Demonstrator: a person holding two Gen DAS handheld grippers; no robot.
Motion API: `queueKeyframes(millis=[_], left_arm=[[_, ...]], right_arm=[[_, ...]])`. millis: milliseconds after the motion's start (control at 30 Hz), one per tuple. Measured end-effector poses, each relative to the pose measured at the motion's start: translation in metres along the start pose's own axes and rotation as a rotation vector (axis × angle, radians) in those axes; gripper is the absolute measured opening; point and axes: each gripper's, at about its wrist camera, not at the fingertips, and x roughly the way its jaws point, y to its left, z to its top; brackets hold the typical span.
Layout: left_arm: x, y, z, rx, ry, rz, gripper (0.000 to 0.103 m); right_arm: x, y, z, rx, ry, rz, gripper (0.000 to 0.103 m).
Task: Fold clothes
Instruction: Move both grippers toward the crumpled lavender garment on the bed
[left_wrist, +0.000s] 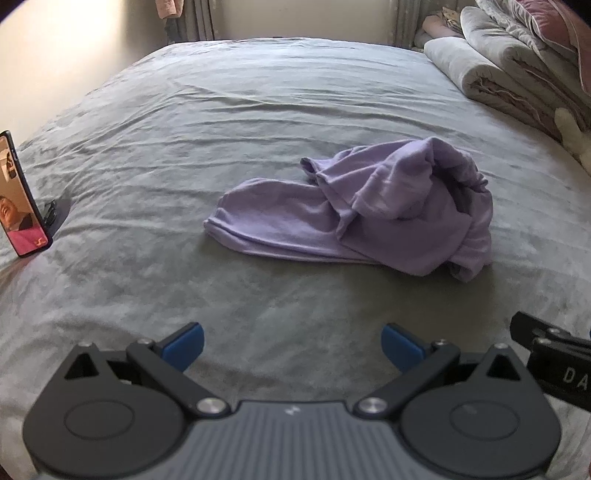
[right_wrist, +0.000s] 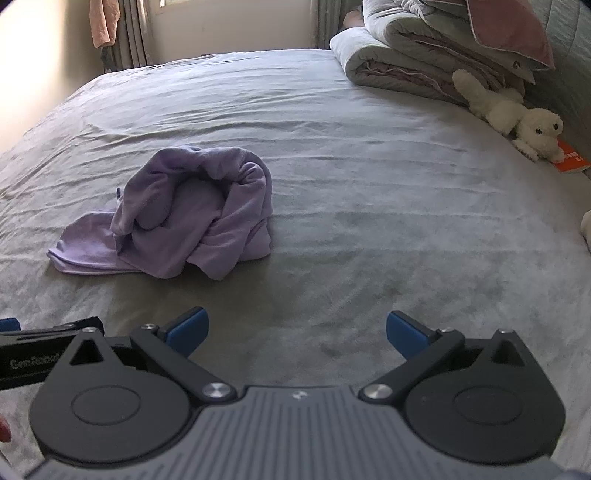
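Nothing's being folded yet. The purple garment (left_wrist: 354, 206) is lying crumpled mid-bed (left_wrist: 184, 110), untouched. Both the left hand-held gripper (left_wrist: 291, 345) and right hand-held gripper (right_wrist: 295, 334) are being held spread, empty, well short of it. Next, probably, it's getting spread flat by its edges.

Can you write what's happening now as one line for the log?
step: start | purple garment: crumpled on bed | left hand-held gripper: open, empty | right hand-held gripper: open, empty
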Motion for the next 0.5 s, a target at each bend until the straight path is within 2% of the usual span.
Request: queueKeyframes(millis=[500], left_arm=[[0.004, 0.0015, 0.0004, -0.003, 0.017, 0.013, 0.103]], right_arm=[[0.0012, -0.0069, 0.0, 0.0, 0.005, -0.016, 0.103]])
